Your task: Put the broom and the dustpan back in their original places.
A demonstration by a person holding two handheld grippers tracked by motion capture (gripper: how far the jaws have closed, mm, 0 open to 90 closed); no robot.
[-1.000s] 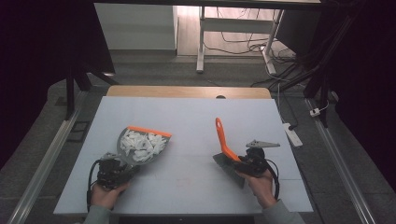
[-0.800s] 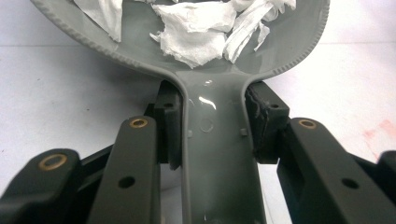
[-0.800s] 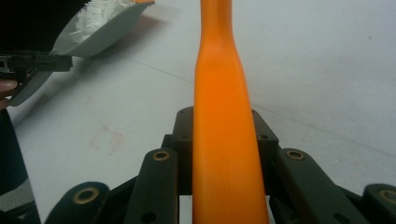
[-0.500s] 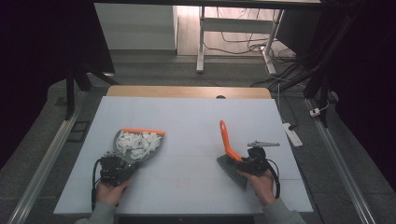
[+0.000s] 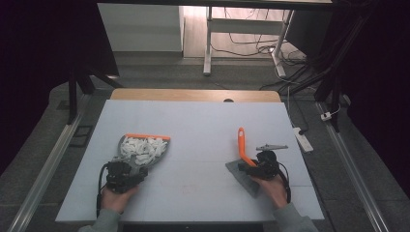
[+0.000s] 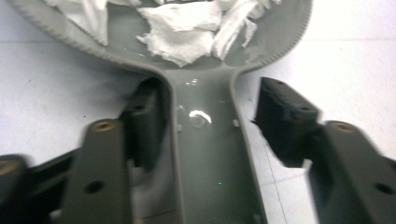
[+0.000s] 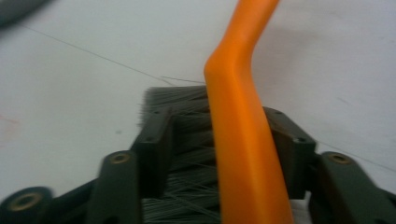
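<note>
On the pale tabletop [image 5: 203, 130], the paper-filled dustpan [image 5: 143, 149] lies left of the brush [image 5: 244, 162], both grippers just released: left gripper [image 6: 212, 116] gaping beside the dustpan's handle, right gripper [image 7: 224, 140] wide around the brush; withdrawing carelessly could spill scraps.

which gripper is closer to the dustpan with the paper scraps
Left. The left gripper sits at the dustpan handle, its jaws just opened astride it. The right gripper is far across the table, around the orange-handled brush.
</note>
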